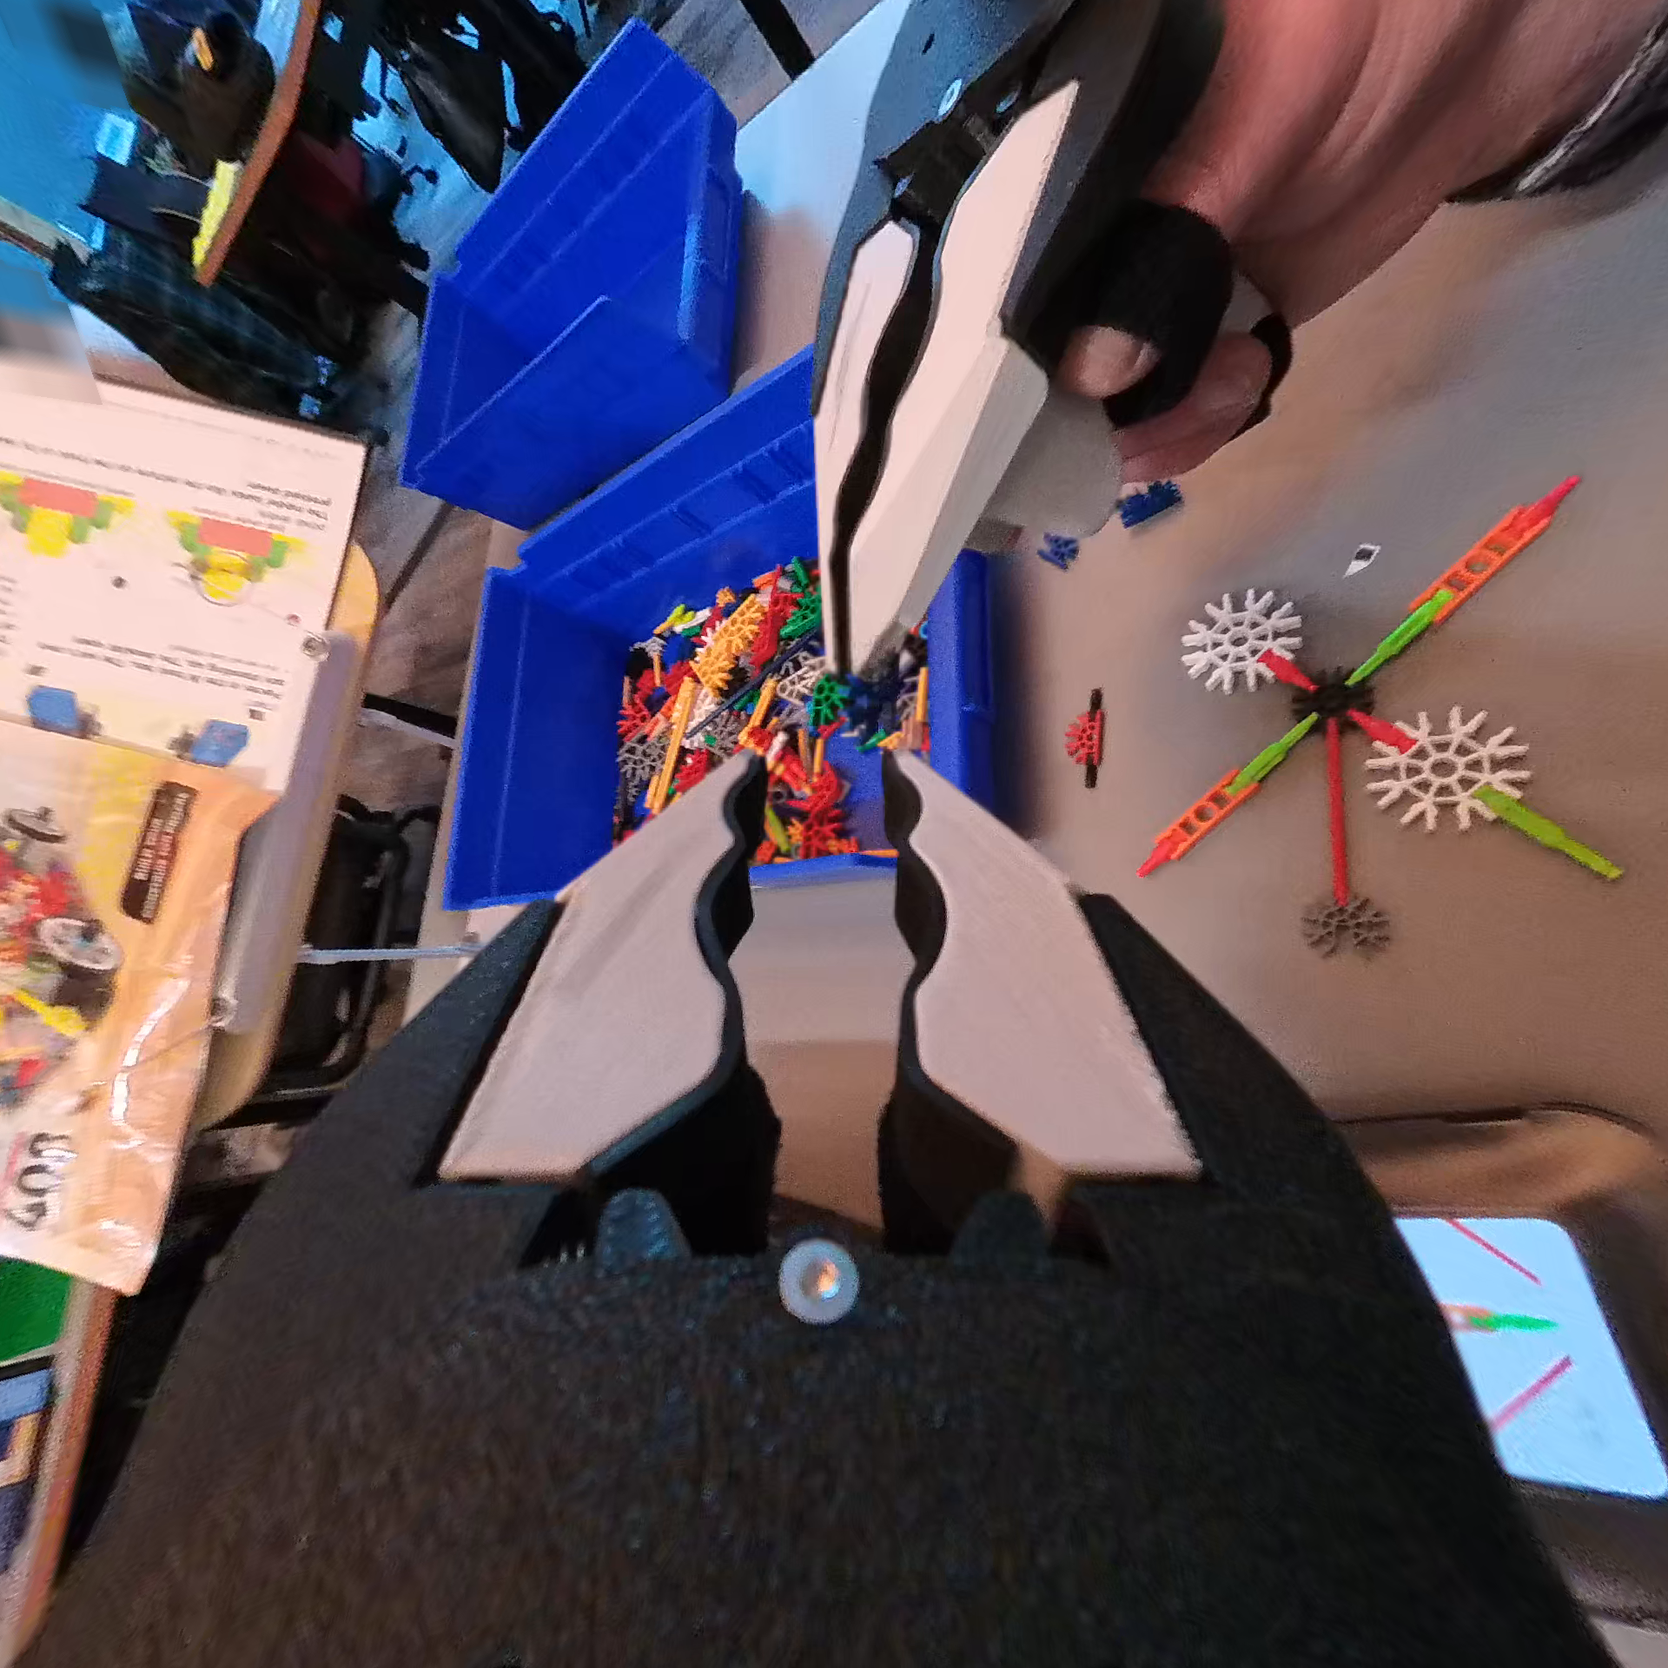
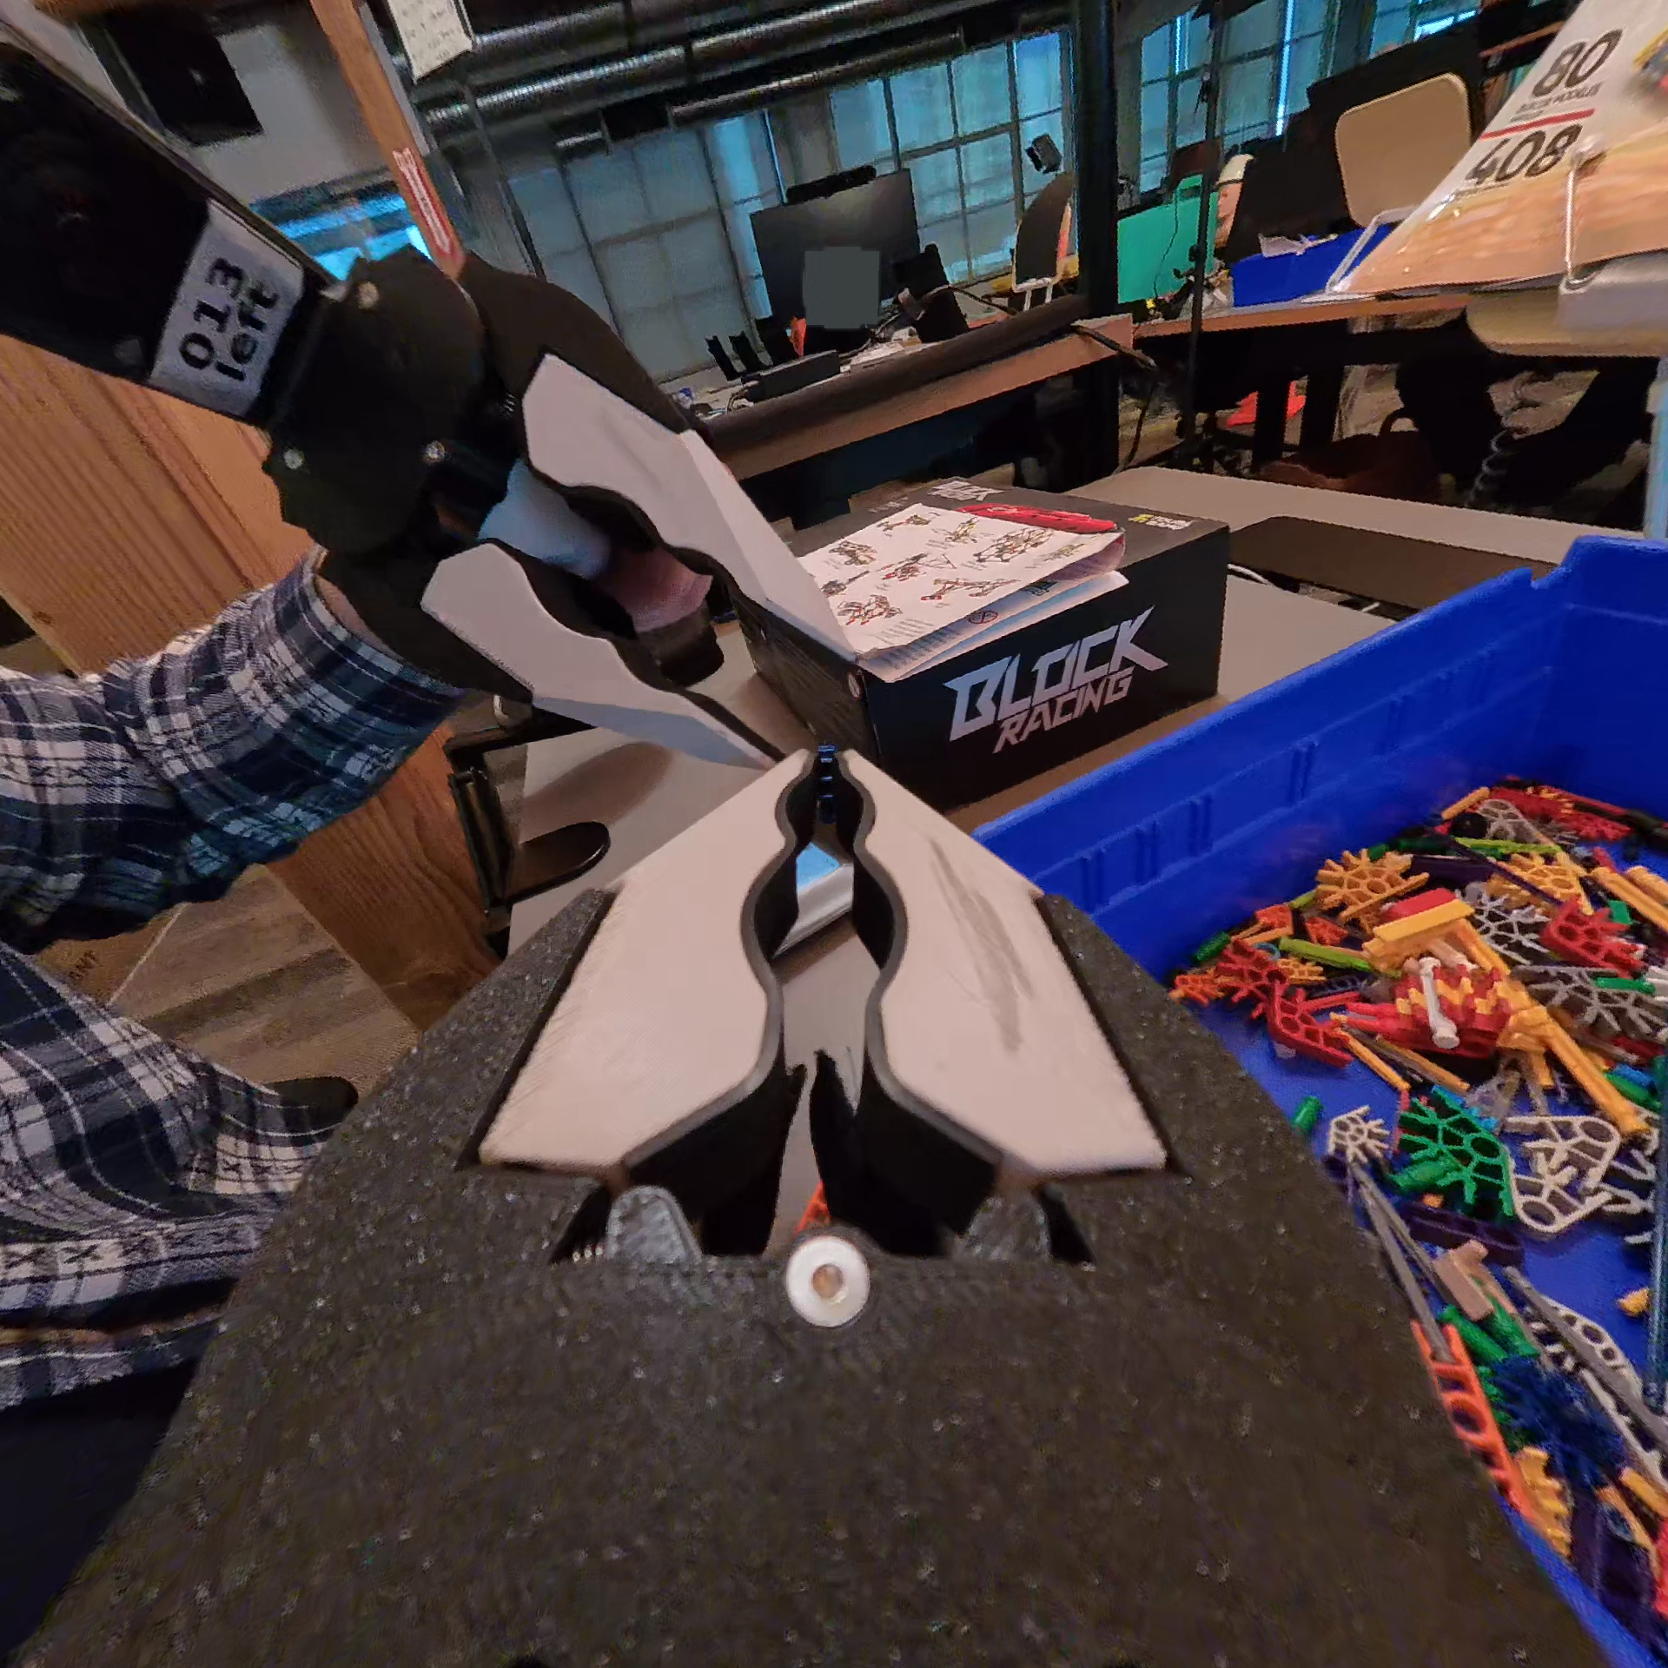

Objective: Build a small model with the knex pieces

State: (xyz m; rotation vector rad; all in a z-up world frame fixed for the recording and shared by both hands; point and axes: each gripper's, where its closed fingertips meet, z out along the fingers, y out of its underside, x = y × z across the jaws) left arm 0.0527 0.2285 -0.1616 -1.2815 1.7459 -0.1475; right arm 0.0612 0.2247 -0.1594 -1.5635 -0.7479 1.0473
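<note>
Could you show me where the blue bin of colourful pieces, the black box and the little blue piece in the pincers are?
Blue bin point(image 2: 1354, 722), right wrist view, on its near wall.
Black box point(image 2: 1038, 704), right wrist view, on its front side.
Blue piece point(image 2: 825, 787), right wrist view, on its middle, pinched at the right gripper's point(image 2: 825, 767) tips.

**Even indoor light, smeared edges in the left view**

Both views are brightly and evenly lit, with cool daylight showing through the windows point(image 2: 948, 153) at the far side of the room. Shadows on the bench point(image 1: 1444, 993) are soft and faint. The left wrist view is blurred by motion, most toward its left edge, where the printed sheet point(image 1: 171, 560) is smeared. The right wrist view is sharper. Wide-angle distortion bends straight lines near every border, and the blue bin point(image 2: 1354, 722) shows mild sheen.
</note>
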